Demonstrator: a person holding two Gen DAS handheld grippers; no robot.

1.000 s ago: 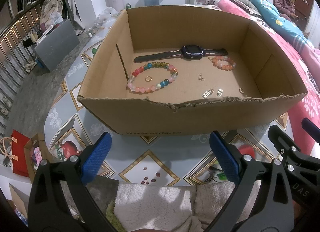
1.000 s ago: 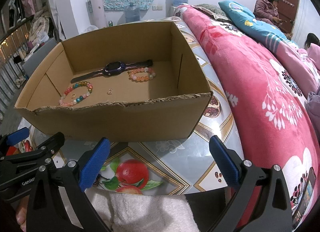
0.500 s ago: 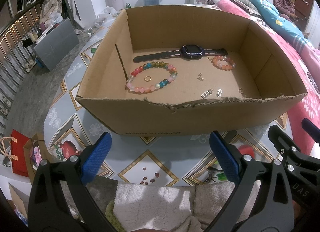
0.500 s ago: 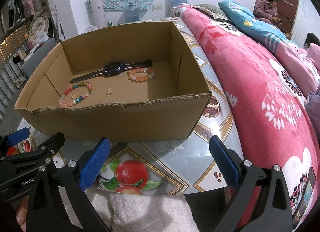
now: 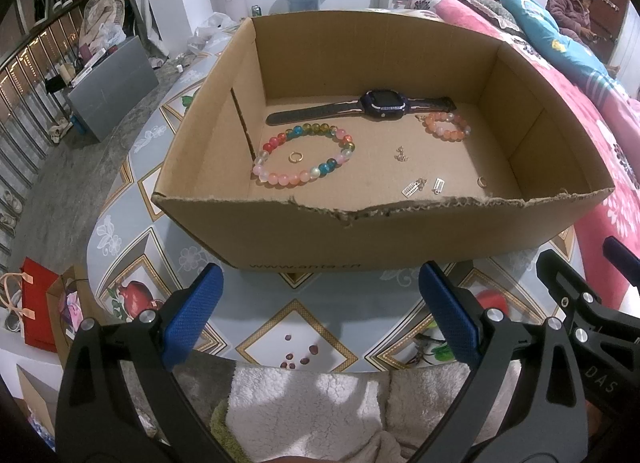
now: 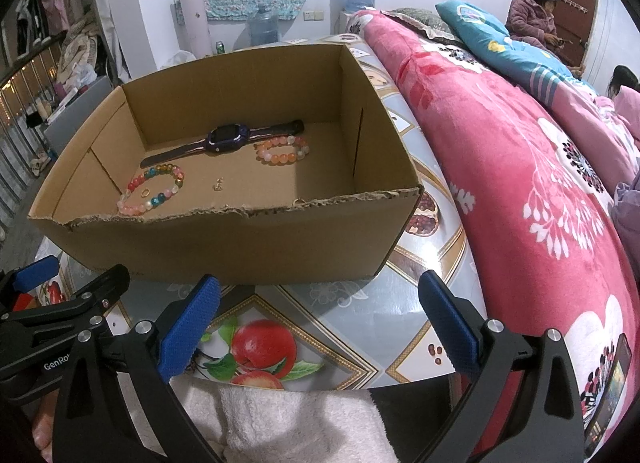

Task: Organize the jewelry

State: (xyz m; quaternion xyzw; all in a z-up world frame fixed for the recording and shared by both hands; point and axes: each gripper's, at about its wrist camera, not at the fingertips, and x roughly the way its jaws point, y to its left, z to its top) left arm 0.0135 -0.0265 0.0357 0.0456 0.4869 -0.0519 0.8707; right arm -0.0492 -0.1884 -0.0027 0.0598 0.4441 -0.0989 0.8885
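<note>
Left wrist view:
- Left hand-held gripper (image 5: pixel 320 315), black frame with blue textured pads: spread wide, empty, poised above the table (image 5: pixel 120 223) covered in grey fruit-patterned oilcloth, just short of the near wall of the box
- Open brown cardboard box (image 5: pixel 400 231) with torn near rim: standing on the table
- On the box floor, far side: dark purple smartwatch with black strap (image 5: pixel 384 105), lying flat
- Left of centre: large multicoloured bead bracelet (image 5: pixel 304 159), encircling a small gold ring (image 5: pixel 295 156)
- Far right: small orange-and-white bead bracelet (image 5: pixel 447 126), just beside the watch strap
- Centre: small gold charm (image 5: pixel 400 154); nearer the front wall, two small silver pendants (image 5: pixel 424 186) and a second gold ring (image 5: pixel 482 182)
- Right hand-held gripper (image 5: pixel 580 283): partly visible at the right edge

Right wrist view:
- Right hand-held gripper (image 6: pixel 320 315): spread wide, empty, above the table (image 6: pixel 400 303) before the box (image 6: pixel 240 247)
- Smartwatch (image 6: pixel 226 138), multicoloured bracelet (image 6: pixel 152 190) and orange bracelet (image 6: pixel 282 150): inside the box
- Pink floral blanket (image 6: pixel 520 183): on the bed right of the table
- Left hand-held gripper (image 6: pixel 60 295): at the left edge
</note>
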